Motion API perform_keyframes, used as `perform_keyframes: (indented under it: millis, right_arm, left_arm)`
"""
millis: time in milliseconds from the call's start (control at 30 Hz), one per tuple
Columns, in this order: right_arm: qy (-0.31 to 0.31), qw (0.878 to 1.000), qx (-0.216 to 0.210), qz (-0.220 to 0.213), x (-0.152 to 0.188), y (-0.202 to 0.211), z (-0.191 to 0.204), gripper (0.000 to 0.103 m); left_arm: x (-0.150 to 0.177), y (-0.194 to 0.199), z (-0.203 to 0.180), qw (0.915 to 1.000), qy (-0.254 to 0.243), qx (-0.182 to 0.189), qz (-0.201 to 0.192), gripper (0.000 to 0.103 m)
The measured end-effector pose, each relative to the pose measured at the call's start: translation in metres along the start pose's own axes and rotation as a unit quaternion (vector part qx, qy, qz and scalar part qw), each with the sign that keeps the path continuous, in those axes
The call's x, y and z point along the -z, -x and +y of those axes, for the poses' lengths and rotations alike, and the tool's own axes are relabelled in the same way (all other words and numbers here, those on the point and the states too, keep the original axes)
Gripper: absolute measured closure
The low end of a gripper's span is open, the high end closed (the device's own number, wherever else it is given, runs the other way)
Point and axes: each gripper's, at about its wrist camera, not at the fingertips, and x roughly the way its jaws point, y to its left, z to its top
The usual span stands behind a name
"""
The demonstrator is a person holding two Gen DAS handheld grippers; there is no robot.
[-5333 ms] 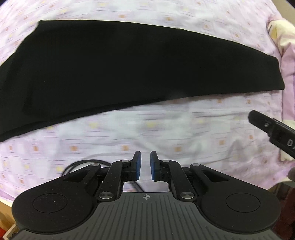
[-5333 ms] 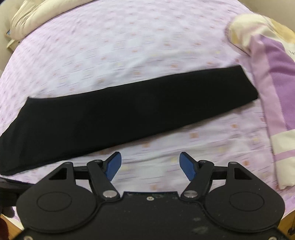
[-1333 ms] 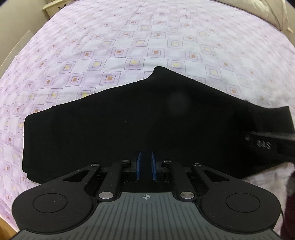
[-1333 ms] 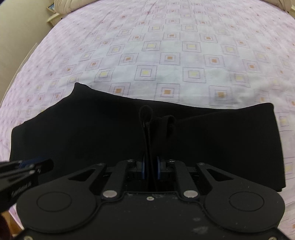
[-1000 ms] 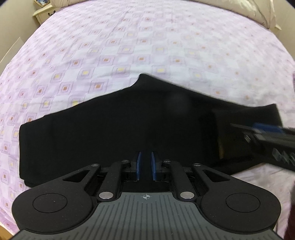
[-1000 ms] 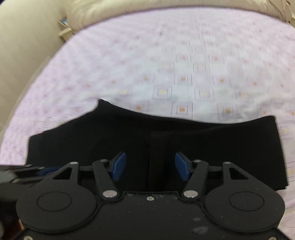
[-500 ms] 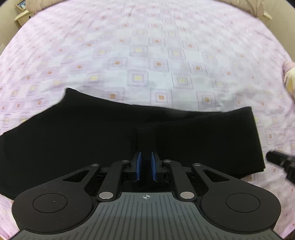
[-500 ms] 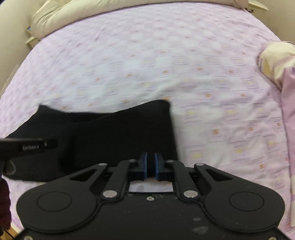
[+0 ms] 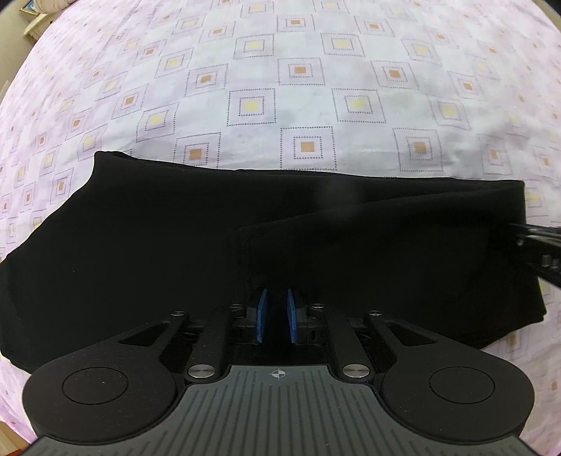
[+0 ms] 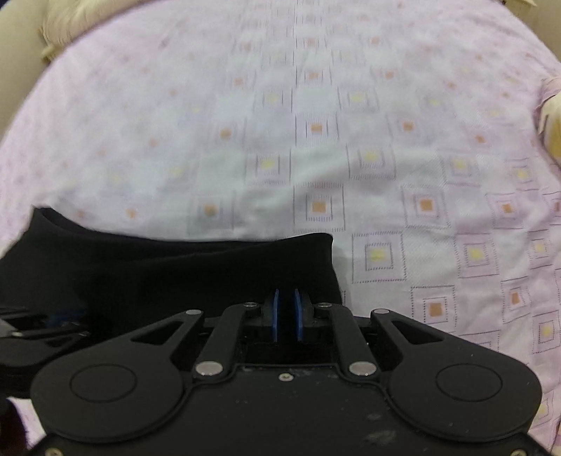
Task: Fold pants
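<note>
The black pants (image 9: 175, 238) lie folded in half lengthwise and once across on the lilac bedsheet (image 9: 305, 87). The folded-over layer (image 9: 385, 252) covers the right part, its edge just ahead of my left gripper. My left gripper (image 9: 276, 315) is shut with nothing seen between its blue pads, low over the near edge of the pants. My right gripper (image 10: 286, 308) is shut, empty as far as I can see, over the right end of the pants (image 10: 175, 273). It also shows in the left wrist view (image 9: 536, 245) at the right edge.
The patterned sheet (image 10: 315, 122) stretches far beyond the pants. A cream pillow (image 10: 70, 17) lies at the far left, and a yellow and purple quilt (image 10: 554, 115) at the right edge. The left gripper shows at the lower left of the right wrist view (image 10: 31, 326).
Both grippers have dropped closer to the pants. The right gripper, which let go of the folded-over end and closed a second ago, now hovers over the right fold end.
</note>
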Motion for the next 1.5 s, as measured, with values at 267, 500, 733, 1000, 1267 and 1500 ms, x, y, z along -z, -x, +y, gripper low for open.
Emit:
perform_keyframes:
  millis: [267, 500, 733, 1000, 1267, 1500]
  right_arm:
    - [0.016, 1.000, -0.003, 0.002, 0.000, -0.003, 0.001, 0.092]
    - [0.000, 1.000, -0.015, 0.001, -0.004, -0.007, -0.008, 0.092]
    - [-0.007, 1.000, -0.012, 0.004, -0.005, -0.007, -0.009, 0.091]
    - [-0.013, 1.000, -0.009, 0.007, -0.007, -0.005, -0.008, 0.089]
    - [-0.006, 1.000, -0.010, -0.008, -0.003, 0.013, 0.000, 0.079]
    - [0.008, 0.999, -0.034, -0.033, 0.010, 0.043, 0.010, 0.079]
  left_arm:
    - [-0.015, -0.007, 0.001, 0.9997, 0.012, 0.006, 0.020, 0.090]
    - [0.005, -0.005, -0.002, 0.9994, -0.006, 0.005, -0.035, 0.089]
    - [0.002, 0.001, 0.016, 0.9971, 0.038, 0.061, 0.027, 0.088]
    - [0.019, 0.032, 0.042, 0.9894, 0.087, 0.090, 0.074, 0.088]
    - [0.051, 0.059, 0.062, 0.9835, 0.127, 0.099, 0.082, 0.088]
    - [0.083, 0.075, 0.075, 0.9800, 0.160, 0.095, 0.070, 0.088]
